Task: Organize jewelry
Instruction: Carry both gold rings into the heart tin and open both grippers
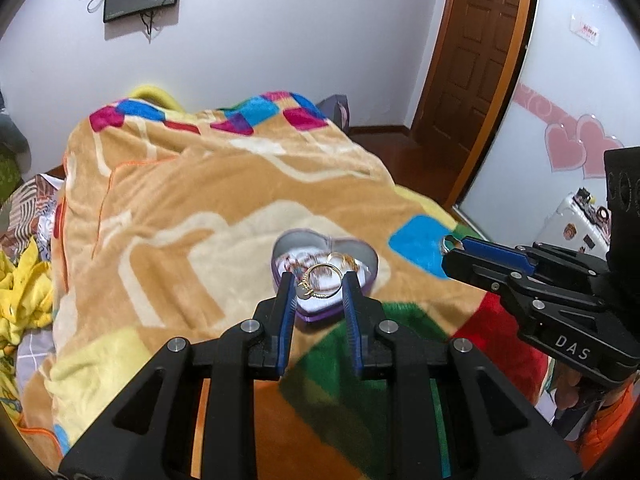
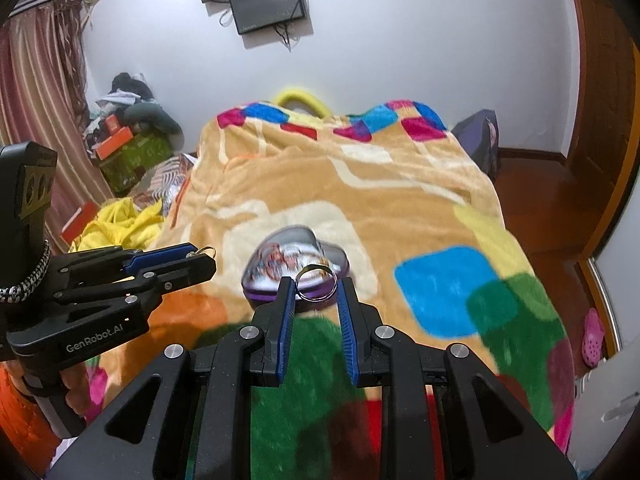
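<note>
a bedroom, with a patchwork fleece blanket (image 1: 224, 184) spread over the bed under both my grippers. on it sits the heart tin (image 1: 360, 250), purple-walled and silver inside, lying flat with its lobes toward the far wall and its point toward me; a tangle of jewelry sits in it, too blurred to sort out. my left gripper (image 1: 318, 282) pinches a gold bangle (image 1: 322, 280) between its blue pads, fingers narrowed to the bangle's width, the hoop standing almost face-on to the camera just above the tin's near rim; a small charm hangs at its lower left. my right gripper (image 2: 314, 286) likewise holds a silver ring (image 2: 316, 284) across its width, hoop tilted slightly back, over the tin's near edge (image 2: 280, 296). from the left wrist view the right gripper comes in from the right side, its tips beside the tin, not touching.
</note>
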`<act>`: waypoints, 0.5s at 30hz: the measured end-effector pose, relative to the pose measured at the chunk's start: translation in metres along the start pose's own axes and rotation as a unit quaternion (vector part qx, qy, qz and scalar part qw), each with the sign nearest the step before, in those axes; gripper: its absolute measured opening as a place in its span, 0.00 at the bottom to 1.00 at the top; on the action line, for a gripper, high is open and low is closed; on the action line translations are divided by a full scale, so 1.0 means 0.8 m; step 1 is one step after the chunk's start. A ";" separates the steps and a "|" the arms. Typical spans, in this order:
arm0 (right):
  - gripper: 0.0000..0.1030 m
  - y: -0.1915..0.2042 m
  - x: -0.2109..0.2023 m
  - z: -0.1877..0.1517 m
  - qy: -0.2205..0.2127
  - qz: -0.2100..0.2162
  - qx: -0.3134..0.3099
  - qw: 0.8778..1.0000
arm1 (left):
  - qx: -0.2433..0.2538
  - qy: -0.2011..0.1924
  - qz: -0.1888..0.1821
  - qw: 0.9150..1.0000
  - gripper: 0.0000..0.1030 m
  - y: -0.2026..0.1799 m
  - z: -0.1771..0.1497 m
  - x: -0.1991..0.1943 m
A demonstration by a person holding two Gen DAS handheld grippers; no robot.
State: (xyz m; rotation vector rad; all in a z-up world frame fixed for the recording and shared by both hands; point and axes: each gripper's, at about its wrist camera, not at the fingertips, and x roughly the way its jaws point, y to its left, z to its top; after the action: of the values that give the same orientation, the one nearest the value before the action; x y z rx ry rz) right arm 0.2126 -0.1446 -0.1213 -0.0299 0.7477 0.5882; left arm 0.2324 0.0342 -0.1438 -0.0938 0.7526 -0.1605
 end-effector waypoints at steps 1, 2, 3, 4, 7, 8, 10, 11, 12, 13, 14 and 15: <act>0.19 0.001 0.000 0.003 -0.005 0.001 -0.001 1.000 | -0.001 -0.004 0.000 1.000 0.22 0.001 0.003 -0.001; 0.19 0.002 0.000 0.006 -0.008 0.001 -0.002 1.000 | -0.001 -0.007 0.000 1.000 0.22 0.002 0.006 -0.002; 0.19 0.002 0.000 0.008 -0.011 0.002 -0.003 1.000 | -0.001 -0.009 -0.001 1.000 0.22 0.003 0.008 -0.002; 0.19 0.002 0.001 0.011 -0.014 0.003 -0.003 1.000 | 0.000 -0.012 -0.002 1.000 0.22 0.004 0.011 -0.002; 0.19 0.003 0.007 0.016 -0.018 0.005 -0.003 1.000 | 0.001 -0.016 -0.003 1.000 0.22 0.006 0.017 0.001; 0.19 0.004 0.009 0.017 -0.018 0.005 -0.004 1.000 | 0.002 -0.017 -0.004 1.000 0.22 0.006 0.018 0.002; 0.19 0.004 0.016 0.020 -0.017 0.005 -0.004 1.000 | 0.003 -0.016 -0.007 1.000 0.22 0.006 0.019 0.006; 0.19 0.005 0.018 0.021 -0.016 0.006 -0.004 1.000 | 0.004 -0.015 -0.008 1.000 0.22 0.006 0.020 0.010; 0.19 0.004 0.022 0.022 -0.014 0.006 -0.003 1.000 | 0.005 -0.014 -0.009 1.000 0.22 0.006 0.019 0.013; 0.19 0.004 0.027 0.022 -0.012 0.006 -0.003 1.000 | 0.005 -0.012 -0.010 1.000 0.22 0.007 0.019 0.016; 0.19 0.004 0.029 0.023 -0.010 0.007 -0.003 1.000 | 0.004 -0.010 -0.012 1.000 0.22 0.008 0.018 0.020; 0.19 0.004 0.033 0.023 -0.007 0.008 -0.003 1.000 | 0.004 -0.008 -0.013 1.000 0.22 0.008 0.018 0.023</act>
State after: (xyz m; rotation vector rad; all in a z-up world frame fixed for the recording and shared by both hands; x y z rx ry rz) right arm 0.2381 -0.1247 -0.1242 -0.0251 0.7328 0.6053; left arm 0.2560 0.0380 -0.1464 -0.0963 0.7344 -0.1873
